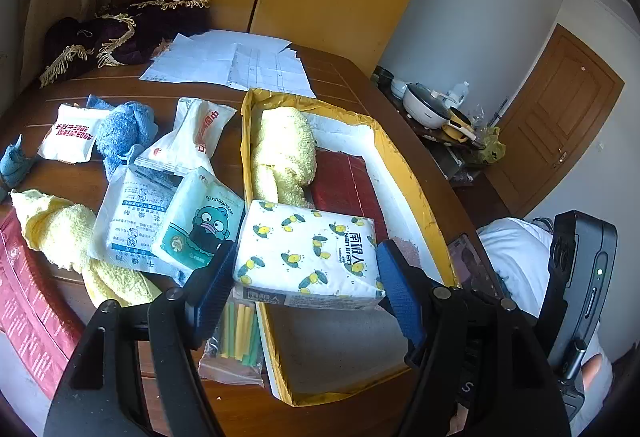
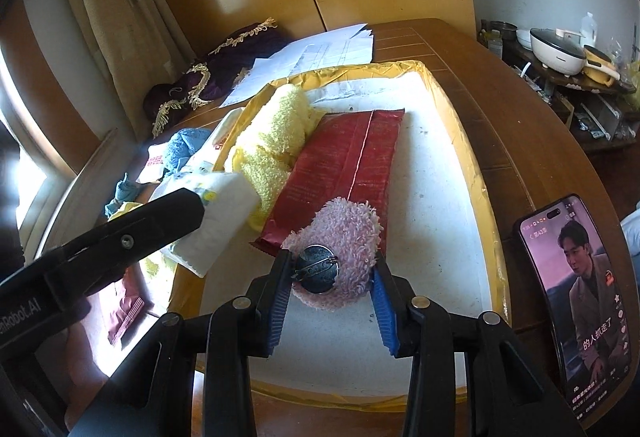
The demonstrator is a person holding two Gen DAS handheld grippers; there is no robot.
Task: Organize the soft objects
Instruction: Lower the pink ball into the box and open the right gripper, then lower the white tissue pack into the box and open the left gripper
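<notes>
While left gripper pinched lemon-print tissue pack over yellow-rimmed tray near edge, right gripper jaws clamped pink fuzzy pouch above tray floor beside red packet. Best: lower first, then release flat.

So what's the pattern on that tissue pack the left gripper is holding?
White with little yellow lemons and green leaves on the tissue pack, clearest in the left wrist view.
</notes>
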